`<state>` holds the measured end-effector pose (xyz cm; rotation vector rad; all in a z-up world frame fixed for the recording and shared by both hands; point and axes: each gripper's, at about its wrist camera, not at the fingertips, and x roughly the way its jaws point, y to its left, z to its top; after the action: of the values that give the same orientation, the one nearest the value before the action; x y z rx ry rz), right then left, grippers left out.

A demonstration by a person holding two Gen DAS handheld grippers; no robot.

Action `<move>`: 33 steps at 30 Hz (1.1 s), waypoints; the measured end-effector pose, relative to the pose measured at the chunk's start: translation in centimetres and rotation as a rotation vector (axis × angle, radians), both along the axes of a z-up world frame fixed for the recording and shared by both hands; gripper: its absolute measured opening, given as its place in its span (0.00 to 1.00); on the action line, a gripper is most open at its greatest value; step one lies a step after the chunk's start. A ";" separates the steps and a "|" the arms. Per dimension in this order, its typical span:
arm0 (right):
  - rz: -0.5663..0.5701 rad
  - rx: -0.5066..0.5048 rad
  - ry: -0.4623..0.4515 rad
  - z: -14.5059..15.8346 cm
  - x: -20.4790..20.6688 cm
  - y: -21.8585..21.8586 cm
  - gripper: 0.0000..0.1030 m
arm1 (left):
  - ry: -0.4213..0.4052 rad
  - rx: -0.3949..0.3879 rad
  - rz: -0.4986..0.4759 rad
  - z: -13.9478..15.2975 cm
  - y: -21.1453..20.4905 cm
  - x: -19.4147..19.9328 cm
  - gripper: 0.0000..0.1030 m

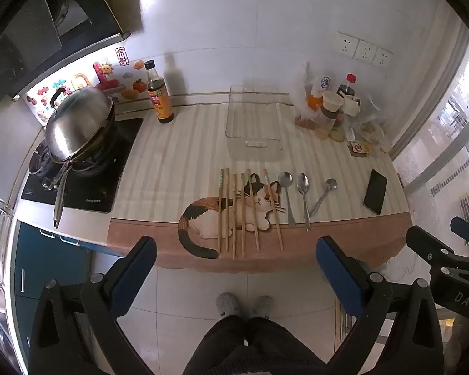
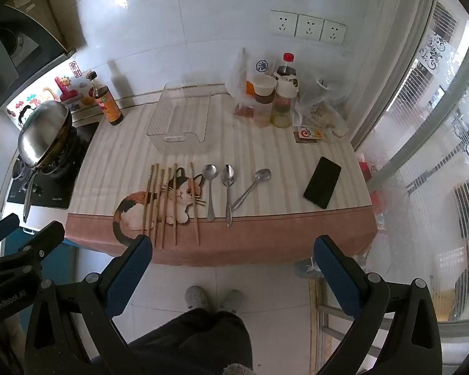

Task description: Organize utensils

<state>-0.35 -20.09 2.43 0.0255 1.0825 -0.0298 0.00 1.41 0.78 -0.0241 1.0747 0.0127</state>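
Desk (image 1: 172, 168) under striped cat-print cloth carried: six chopsticks (image 1: 244, 215), three spoons (image 1: 303, 200), clear bin (image 1: 253, 125), phone (image 1: 375, 191), sauce bottle (image 1: 159, 93), condiment jars (image 1: 331, 109).

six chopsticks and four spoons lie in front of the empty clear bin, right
Not quite: there are three spoons, not four. The right wrist view shows them beside the six chopsticks, in front of the empty clear bin.
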 end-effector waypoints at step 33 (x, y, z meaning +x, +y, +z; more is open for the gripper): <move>-0.002 -0.006 -0.015 0.9 -0.1 -0.5 1.00 | -0.021 0.012 0.010 0.2 -0.8 -0.3 1.00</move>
<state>-0.44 -20.63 3.31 0.0211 1.0676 -0.0341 -0.26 0.62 0.99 -0.0189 1.0537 0.0282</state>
